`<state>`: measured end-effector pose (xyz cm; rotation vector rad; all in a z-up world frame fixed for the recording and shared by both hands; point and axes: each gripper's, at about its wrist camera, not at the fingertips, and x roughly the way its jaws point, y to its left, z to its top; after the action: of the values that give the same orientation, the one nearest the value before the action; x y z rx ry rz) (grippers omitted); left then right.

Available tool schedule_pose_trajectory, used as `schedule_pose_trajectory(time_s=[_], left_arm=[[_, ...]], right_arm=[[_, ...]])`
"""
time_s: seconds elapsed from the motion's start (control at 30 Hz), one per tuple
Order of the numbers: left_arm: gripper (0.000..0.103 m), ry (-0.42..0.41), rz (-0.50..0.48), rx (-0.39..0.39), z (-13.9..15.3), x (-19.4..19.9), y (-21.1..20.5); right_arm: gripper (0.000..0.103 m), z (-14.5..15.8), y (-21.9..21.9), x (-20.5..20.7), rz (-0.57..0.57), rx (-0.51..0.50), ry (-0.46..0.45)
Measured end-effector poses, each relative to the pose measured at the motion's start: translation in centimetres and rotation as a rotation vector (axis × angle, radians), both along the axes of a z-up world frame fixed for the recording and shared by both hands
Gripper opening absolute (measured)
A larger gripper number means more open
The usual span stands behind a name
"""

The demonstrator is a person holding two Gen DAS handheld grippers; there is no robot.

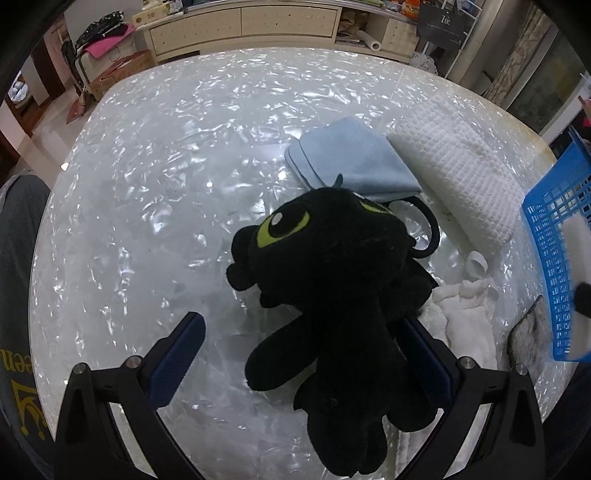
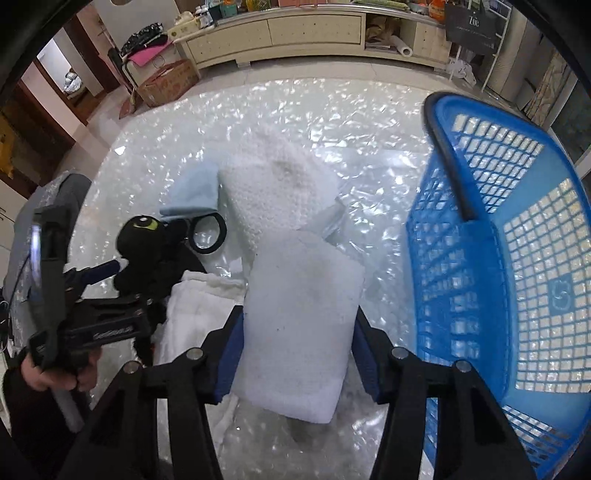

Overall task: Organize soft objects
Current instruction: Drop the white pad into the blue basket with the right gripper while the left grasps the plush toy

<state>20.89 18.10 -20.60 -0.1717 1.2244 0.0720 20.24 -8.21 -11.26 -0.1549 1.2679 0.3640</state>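
A black plush dragon with green eyes lies on the shiny table between the fingers of my left gripper, whose jaws stand wide open around its body. It also shows in the right wrist view. My right gripper is shut on a folded white fluffy cloth, held above the table beside the blue plastic basket. A folded light blue cloth and a white waffle towel lie behind the plush.
Another white fluffy cloth lies on the table between the grippers. The basket's edge shows at the right of the left wrist view. A cream cabinet and a cardboard box stand beyond the table.
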Motion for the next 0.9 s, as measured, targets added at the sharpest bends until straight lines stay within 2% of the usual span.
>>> schedule_pose_trajectory(time_s=[0.3, 0.43, 0.57, 0.77, 0.87, 0.9], left_arm=[[0.103, 0.008, -0.015, 0.043, -0.7, 0.5, -1.1], [0.103, 0.008, -0.022, 0.059, -1.0, 0.8, -1.6], [0.103, 0.006, -0.018, 0.061, -1.0, 0.9, -2.0], [0.102, -0.005, -0.02, 0.051, -0.9, 0.4, -1.7], [0.1, -0.009, -0.022, 0.049, -0.9, 0.2, -1.5], [0.096, -0.01, -0.02, 0.048, -0.9, 0.2, -1.4]], right_arm=[[0.052, 6.4, -2.3, -1.3, -0.026, 0.092, -0.032], [0.052, 8.4, -5.3, -0.8, -0.048, 0.071, -0.075], [0.052, 8.2, -8.9, 0.7, -0.107, 0.039, -0.083], [0.052, 6.1, -13.3, 2.6, -0.188, -0.033, -0.085], [0.052, 3.8, -14.2, 3.6, -0.209, -0.072, -0.061], [0.052, 2.9, -14.5, 3.9, -0.218, -0.083, -0.043]])
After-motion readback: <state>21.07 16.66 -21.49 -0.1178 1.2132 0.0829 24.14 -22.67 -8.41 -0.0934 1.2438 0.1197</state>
